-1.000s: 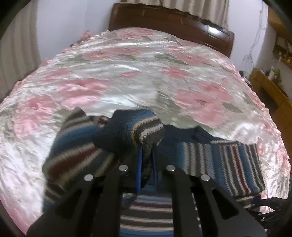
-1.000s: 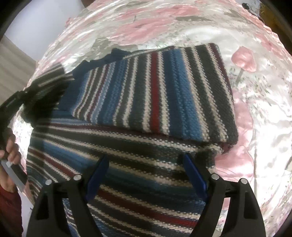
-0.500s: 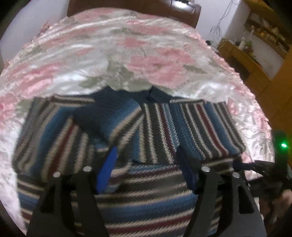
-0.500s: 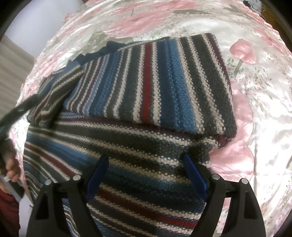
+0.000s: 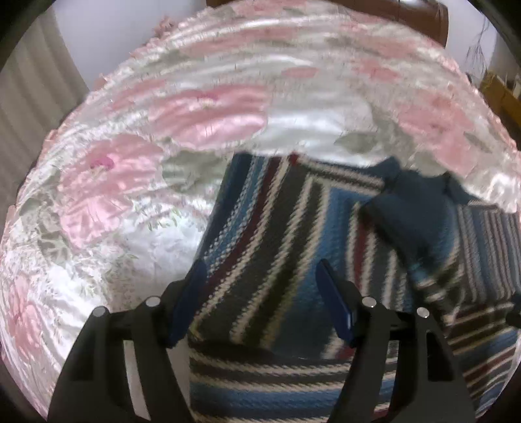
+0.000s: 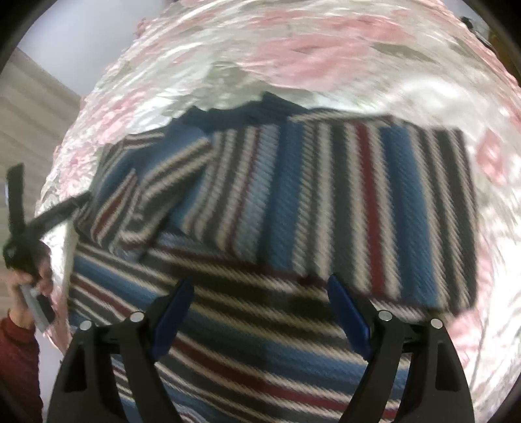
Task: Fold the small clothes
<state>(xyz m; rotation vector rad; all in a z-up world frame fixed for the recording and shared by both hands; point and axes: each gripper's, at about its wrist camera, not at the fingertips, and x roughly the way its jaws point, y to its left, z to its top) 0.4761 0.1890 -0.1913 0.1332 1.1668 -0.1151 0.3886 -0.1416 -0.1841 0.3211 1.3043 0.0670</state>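
Observation:
A small knit sweater [image 5: 276,227] [image 6: 325,201], striped blue, grey, white and dark red, lies flat on the bed. Both sleeves are folded in across the chest; the left sleeve's dark navy cuff [image 5: 407,208] rests on the body. My left gripper [image 5: 260,270] hovers open over the folded left sleeve and shoulder, nothing between its fingers. Over the sweater's lower body my right gripper [image 6: 260,283] is open and holds nothing. The right wrist view also shows the left gripper's black frame [image 6: 19,211] at the sweater's left edge, held by a hand [image 6: 29,283].
A shiny satin bedspread [image 5: 202,114] [image 6: 325,55] with pink flowers covers the bed all around the sweater. A brown headboard [image 5: 423,19] stands at the far end, a curtain [image 5: 26,97] to the left, wooden furniture [image 5: 501,94] to the right.
My left gripper let go of the left sleeve cuff, opened, and swung left; the sleeve now lies across the body. The right gripper stayed open, shifting slightly.

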